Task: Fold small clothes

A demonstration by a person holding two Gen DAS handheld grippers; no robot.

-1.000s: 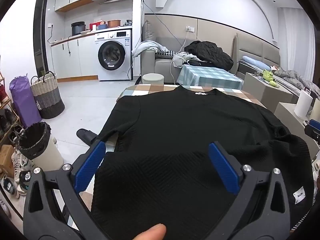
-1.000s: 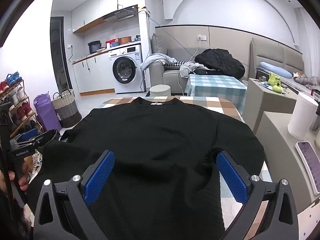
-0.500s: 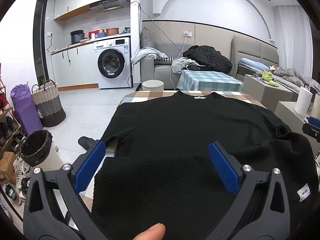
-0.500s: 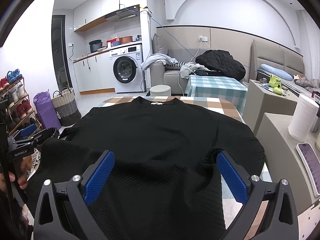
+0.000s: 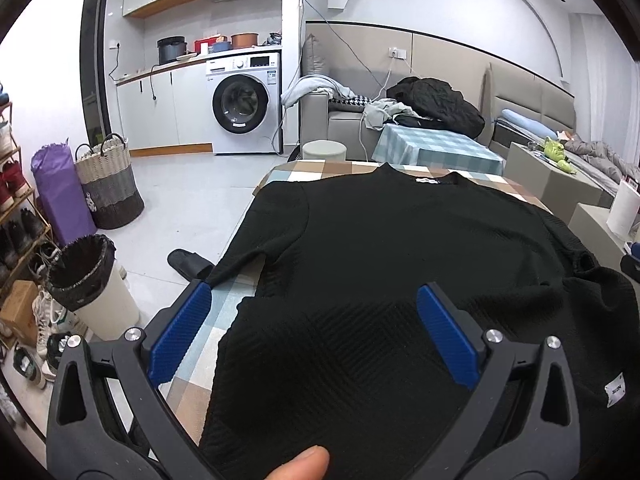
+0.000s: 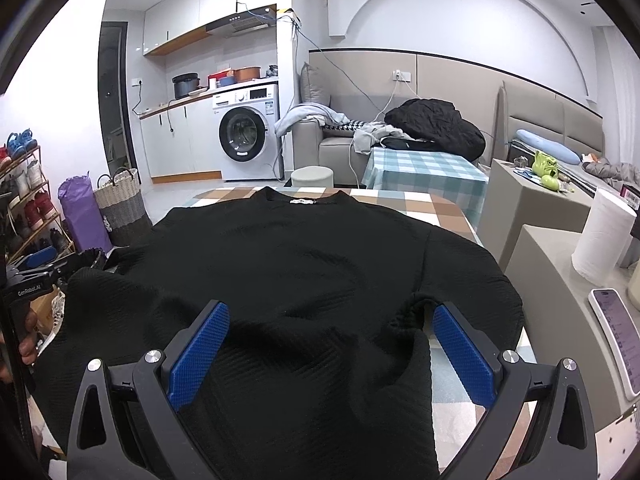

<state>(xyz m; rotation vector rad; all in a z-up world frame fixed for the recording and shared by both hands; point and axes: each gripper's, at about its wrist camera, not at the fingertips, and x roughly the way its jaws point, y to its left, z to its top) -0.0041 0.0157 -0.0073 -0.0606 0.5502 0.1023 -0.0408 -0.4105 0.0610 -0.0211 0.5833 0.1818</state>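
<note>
A black sweater [image 5: 400,280] lies spread over the checkered surface [image 5: 304,170], filling the centre and lower half of both views, collar toward the top. The left gripper [image 5: 312,336] and right gripper [image 6: 328,348] hover above its lower part, both spread wide and holding nothing.

The black sweater [image 6: 304,280] bunched up: a raised fold formed across its near part between the spread blue fingers [image 6: 200,356] of the right gripper [image 6: 328,354], and its near-right corner pulled in, baring more checked tablecloth [image 6: 452,412]. The left gripper [image 5: 314,334] slid left, uncovering tablecloth beside the sweater's left edge.
</note>
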